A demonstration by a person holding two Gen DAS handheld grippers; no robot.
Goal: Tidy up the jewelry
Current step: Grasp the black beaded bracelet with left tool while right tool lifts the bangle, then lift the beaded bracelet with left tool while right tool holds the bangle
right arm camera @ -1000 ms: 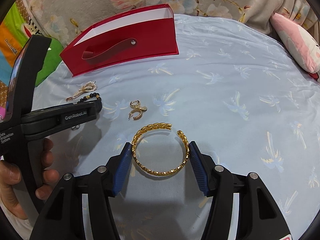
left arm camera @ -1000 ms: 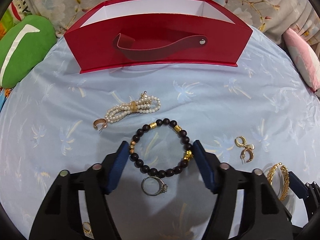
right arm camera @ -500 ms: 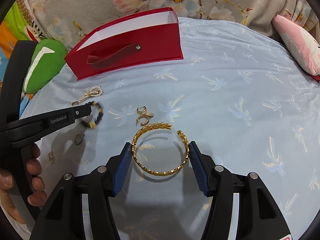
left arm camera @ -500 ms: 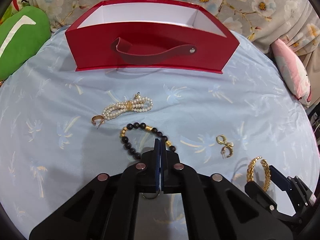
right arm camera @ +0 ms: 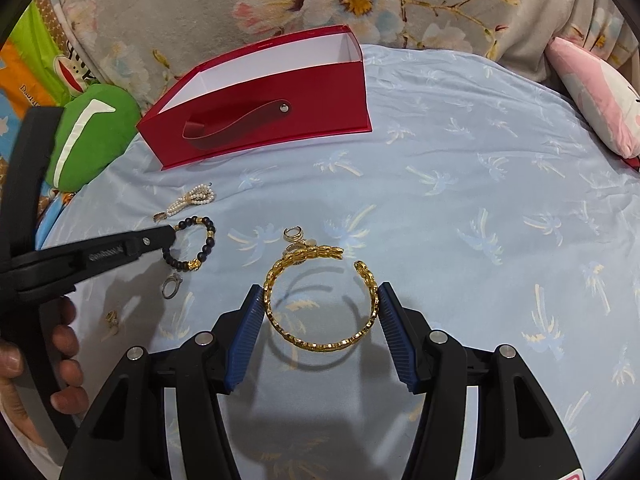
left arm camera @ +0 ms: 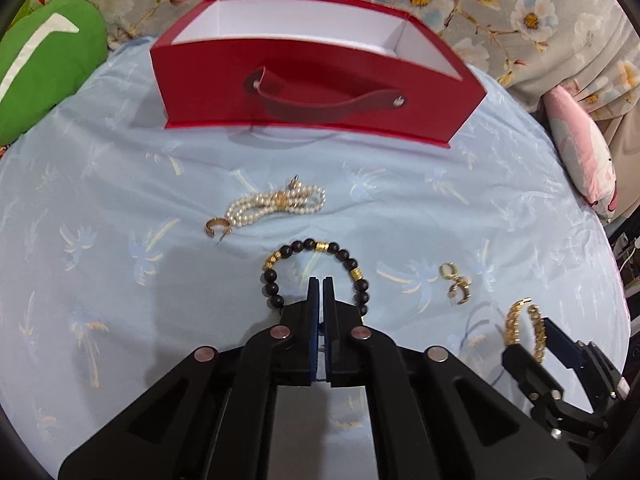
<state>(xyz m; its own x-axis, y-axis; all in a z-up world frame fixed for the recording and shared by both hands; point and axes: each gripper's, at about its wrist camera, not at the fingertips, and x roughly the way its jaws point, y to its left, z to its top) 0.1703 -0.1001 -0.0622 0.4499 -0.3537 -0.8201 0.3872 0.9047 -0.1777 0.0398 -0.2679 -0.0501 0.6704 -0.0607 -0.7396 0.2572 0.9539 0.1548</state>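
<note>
A black bead bracelet (left arm camera: 308,246) with gold beads hangs from my left gripper (left arm camera: 321,280), which is shut on its near side; the pinched part is hidden behind the fingers. In the right wrist view the same bracelet (right arm camera: 200,248) sits at the left gripper's tip (right arm camera: 170,236). My right gripper (right arm camera: 322,304) is shut on an open gold bangle (right arm camera: 320,346), with both blue pads against its sides and its shadow on the cloth below. The red box (left arm camera: 320,80) with a strap handle stands open at the back.
On the blue cloth lie a pearl bracelet (left arm camera: 276,204), a gold hoop earring (left arm camera: 216,226), an earring pair (left arm camera: 456,284), a silver ring (right arm camera: 172,284) and a small gold earring (right arm camera: 112,318). A green cushion (left arm camera: 44,68) lies left, a pink one (left arm camera: 580,152) right. A person's hand (right arm camera: 60,360) holds the left gripper.
My left gripper went from open around the bead bracelet to shut on it and shifted a little, uncovering the silver ring. The right gripper has kept still with the bangle.
</note>
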